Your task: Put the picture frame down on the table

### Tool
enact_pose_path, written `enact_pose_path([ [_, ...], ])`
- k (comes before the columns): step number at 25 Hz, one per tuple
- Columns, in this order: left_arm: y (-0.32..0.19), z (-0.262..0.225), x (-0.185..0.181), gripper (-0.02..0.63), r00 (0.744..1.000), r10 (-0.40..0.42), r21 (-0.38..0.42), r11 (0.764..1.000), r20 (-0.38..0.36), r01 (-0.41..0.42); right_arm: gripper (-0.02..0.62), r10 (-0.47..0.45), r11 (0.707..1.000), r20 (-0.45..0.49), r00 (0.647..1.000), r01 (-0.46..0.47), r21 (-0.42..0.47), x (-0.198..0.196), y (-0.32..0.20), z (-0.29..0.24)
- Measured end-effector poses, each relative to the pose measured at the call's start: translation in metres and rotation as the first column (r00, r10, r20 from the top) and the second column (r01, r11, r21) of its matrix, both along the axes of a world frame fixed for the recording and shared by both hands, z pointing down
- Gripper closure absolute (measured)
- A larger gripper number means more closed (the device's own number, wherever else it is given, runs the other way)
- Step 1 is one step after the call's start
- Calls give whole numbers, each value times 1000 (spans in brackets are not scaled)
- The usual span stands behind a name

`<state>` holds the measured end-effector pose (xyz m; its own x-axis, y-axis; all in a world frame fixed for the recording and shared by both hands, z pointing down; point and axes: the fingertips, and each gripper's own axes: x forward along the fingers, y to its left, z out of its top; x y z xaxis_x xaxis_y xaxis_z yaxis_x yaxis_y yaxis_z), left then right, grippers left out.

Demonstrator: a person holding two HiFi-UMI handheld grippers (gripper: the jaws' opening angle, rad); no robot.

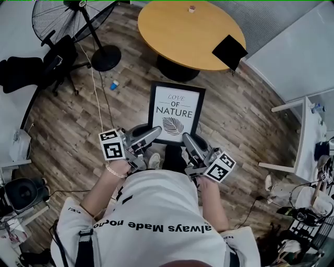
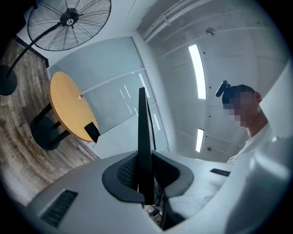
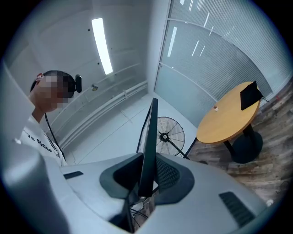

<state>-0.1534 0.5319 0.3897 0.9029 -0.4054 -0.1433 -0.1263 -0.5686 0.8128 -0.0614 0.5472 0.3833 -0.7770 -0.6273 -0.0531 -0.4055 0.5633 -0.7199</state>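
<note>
A black picture frame (image 1: 176,112) with a "LOVE OF NATURE" print and a leaf is held level in front of me, above the wood floor. My left gripper (image 1: 150,136) is shut on the frame's near left edge. My right gripper (image 1: 186,141) is shut on its near right edge. In the left gripper view the picture frame (image 2: 143,137) shows edge-on as a thin black bar clamped between the dark pads (image 2: 126,176). The right gripper view shows the picture frame (image 3: 149,141) the same way. The round wooden table (image 1: 180,36) stands just beyond the frame.
A black square object (image 1: 229,51) lies at the table's right edge, and a small item (image 1: 192,8) sits near its far side. A standing fan (image 1: 78,21) is at the far left, with a black chair (image 1: 47,65) beside it. White furniture (image 1: 308,135) stands to the right.
</note>
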Motion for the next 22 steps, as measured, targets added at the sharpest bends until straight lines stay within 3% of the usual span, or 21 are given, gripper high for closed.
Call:
enact_pose_path([
  [4, -42, -2, 24, 543, 1000, 11, -5, 1000, 18, -11, 506, 15, 1000, 15, 1000, -15, -14, 24, -40, 1],
  [12, -49, 11, 29, 543, 999, 33, 22, 999, 17, -34, 506, 46, 999, 22, 999, -47, 22, 28, -45, 13],
  [22, -151, 15, 104, 543, 998, 33, 1, 999, 62, -33, 506, 59, 998, 39, 997, -59, -16, 104, -147, 20],
])
